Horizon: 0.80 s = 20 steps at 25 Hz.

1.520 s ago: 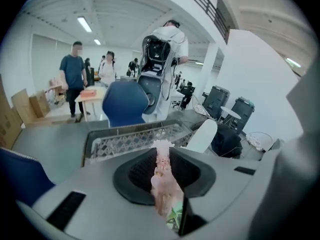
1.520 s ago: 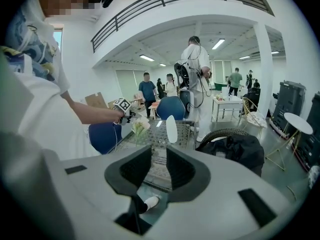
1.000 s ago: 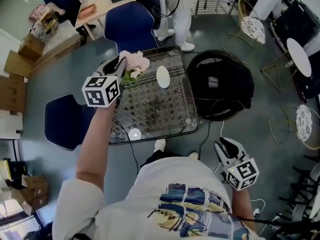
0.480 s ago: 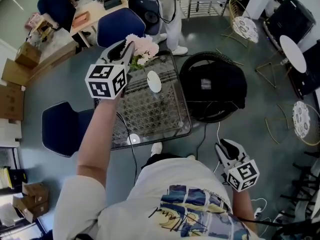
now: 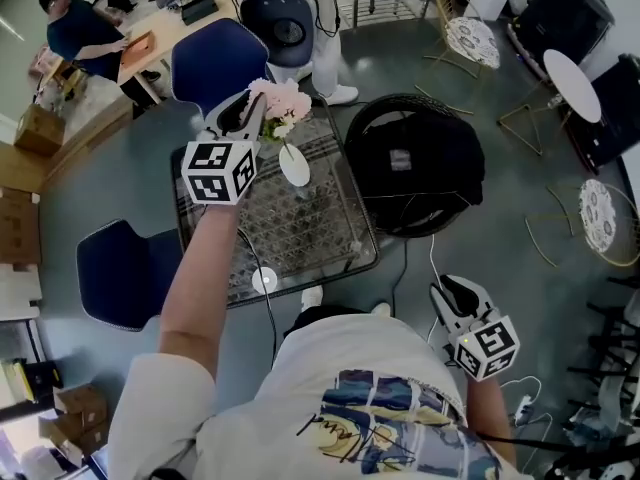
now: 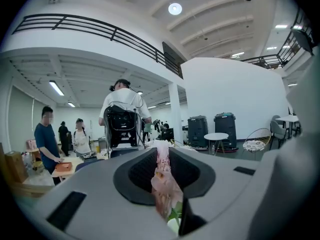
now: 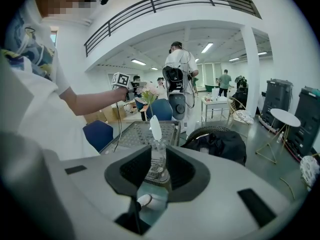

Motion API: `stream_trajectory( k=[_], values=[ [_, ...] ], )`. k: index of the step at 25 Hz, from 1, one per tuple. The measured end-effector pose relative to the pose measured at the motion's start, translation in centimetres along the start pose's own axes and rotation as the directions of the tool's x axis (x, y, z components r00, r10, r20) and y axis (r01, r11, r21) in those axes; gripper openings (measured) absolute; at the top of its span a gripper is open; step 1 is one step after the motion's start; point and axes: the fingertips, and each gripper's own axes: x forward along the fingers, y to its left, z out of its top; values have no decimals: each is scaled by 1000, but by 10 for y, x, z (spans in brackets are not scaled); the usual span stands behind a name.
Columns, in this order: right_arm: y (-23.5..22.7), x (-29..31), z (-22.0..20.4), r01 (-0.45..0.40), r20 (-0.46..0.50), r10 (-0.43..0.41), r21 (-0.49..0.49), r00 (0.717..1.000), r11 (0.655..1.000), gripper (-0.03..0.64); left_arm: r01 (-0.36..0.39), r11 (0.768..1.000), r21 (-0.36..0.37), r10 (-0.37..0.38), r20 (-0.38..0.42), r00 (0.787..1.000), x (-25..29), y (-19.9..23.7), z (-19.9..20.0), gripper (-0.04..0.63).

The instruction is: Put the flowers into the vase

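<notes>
Your left gripper (image 5: pixel 250 113) has its fingers clamped on the pink flowers (image 5: pixel 282 100), holding them up just over the white vase (image 5: pixel 294 164) standing on the glass desk (image 5: pixel 300 233). Your right gripper (image 5: pixel 447 290) hangs low by your side, well away from the desk, fingers slightly apart with nothing between them.

The table (image 5: pixel 330 238) is a rectangular one with a clear glass top over a lattice of metal mesh, set in a dark rounded frame. A vase (image 5: pixel 294 165) stands upright on it toward the far edge, on the right half – see-through glass low down, white at the top. A small white round thing (image 5: pixel 265 279) lies just inside the near edge, about midway along it; what it is cannot be made out. From the right gripper view the table (image 7: pixel 132 134) shows the vase (image 7: pixel 157 159) alone at that end.
</notes>
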Motion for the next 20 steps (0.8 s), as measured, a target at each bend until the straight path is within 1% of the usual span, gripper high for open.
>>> stream_trajectory(
  k=[4,11,16,20],
  values=[
    [2,5,1,15,-7,-15,11,1000,1000,87,14,1000,12,-14,-6,1000,7,-3,-24,80],
    [11,12,-3,32,-24,-31,18,999,999,87,43,999,-13,-44,-13,999,8,-11,-69,80],
    [19,15,1,47,-34,-46,30,998,998,87,81,996,-42,-82,-22,996,9,-13,-95,81],
    [25,16,-1,56,-38,-54,38,998,998,87,99,994,-35,-101,-48,994,11,-16,-117,83]
  ],
)
